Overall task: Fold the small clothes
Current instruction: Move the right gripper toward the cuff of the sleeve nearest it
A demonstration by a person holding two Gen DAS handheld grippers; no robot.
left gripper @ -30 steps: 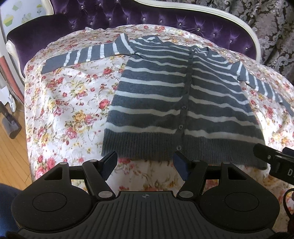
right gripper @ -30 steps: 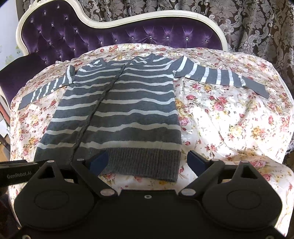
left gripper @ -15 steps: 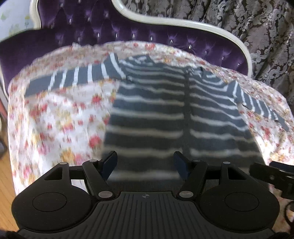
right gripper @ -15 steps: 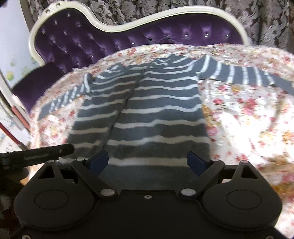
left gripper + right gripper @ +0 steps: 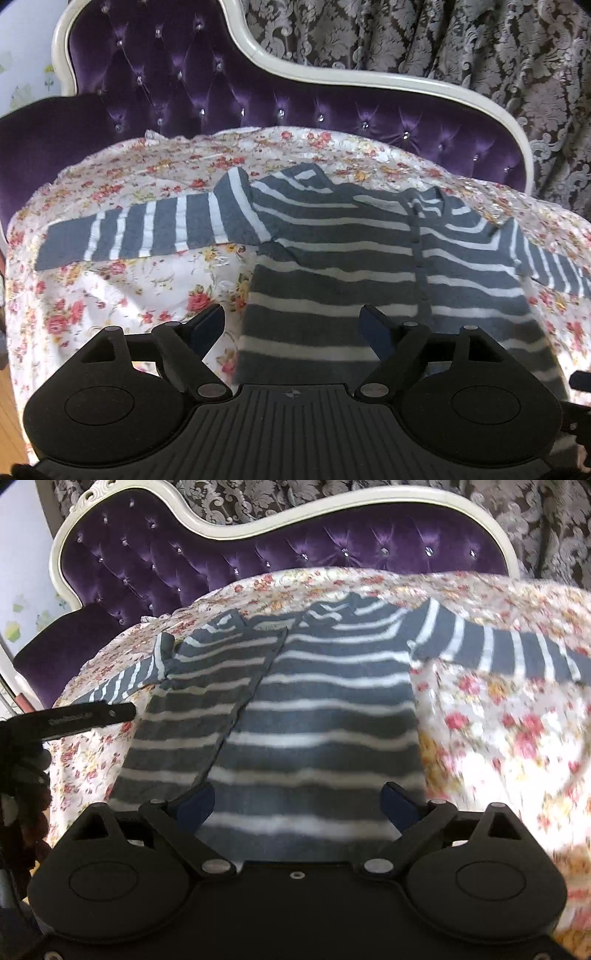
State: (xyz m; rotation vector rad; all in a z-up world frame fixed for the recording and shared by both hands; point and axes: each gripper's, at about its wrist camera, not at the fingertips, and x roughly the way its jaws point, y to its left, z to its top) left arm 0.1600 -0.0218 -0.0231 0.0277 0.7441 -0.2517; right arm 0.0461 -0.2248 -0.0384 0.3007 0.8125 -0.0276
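Lying flat mid-frame on the floral sheet (image 5: 110, 295), the striped cardigan (image 5: 332, 266) sits beyond the left gripper (image 5: 293, 325) and right gripper (image 5: 297, 803), both spread wide and empty.

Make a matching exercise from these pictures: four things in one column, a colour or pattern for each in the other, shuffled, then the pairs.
Things
1. cardigan
2. sofa back
3. sheet
4. curtain

Looks
A. purple, tufted
B. grey with white stripes
C. brown-grey with pale damask figures
D. white with red and yellow flowers

Pairs: 1-B, 2-A, 3-D, 4-C
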